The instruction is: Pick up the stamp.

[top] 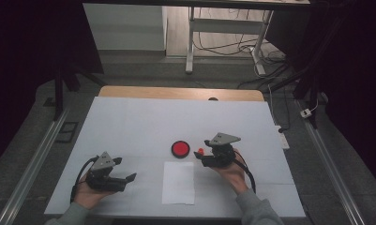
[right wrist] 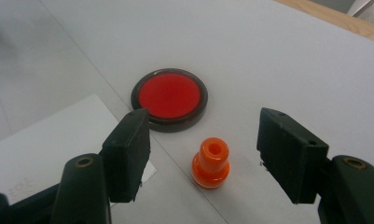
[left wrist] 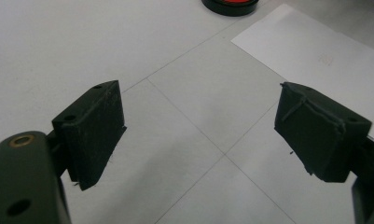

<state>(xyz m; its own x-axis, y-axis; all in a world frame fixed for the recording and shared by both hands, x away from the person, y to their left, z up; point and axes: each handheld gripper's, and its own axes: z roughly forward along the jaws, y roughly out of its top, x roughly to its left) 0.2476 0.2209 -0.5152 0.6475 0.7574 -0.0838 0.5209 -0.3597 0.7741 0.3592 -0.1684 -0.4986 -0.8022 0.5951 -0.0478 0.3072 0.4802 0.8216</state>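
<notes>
The right tongs point(right wrist: 203, 154) stand open, their two black jaws on either side of a small orange stamp point(right wrist: 211, 163), with clear gaps between pads and stamp, so nothing is gripped. The stamp stands upright on the white tabletop point(right wrist: 292, 60), its round hollow top facing up. Just beyond it, close to the left jaw's tip, lies a round pad point(right wrist: 169, 99) with a red middle and a dark rim, flat on the tabletop; stamp and pad are near each other but apart. A white sheet of paper point(right wrist: 45, 140) lies behind the left jaw, its corner reaching under that jaw.

In the high view the right tongs point(top: 200, 154) point left toward the stamp point(top: 200, 151), which sits just right of the pad point(top: 180, 149), and the paper point(top: 178, 183) lies just below the pad toward the person.

The left tongs point(left wrist: 201, 135) also stand wide open and hold nothing, with bare tabletop between the jaws. Ahead of them are the paper point(left wrist: 315, 51) and the pad's edge point(left wrist: 230, 5). In the high view the left tongs point(top: 124, 169) are near the front left, well apart from the stamp.
</notes>
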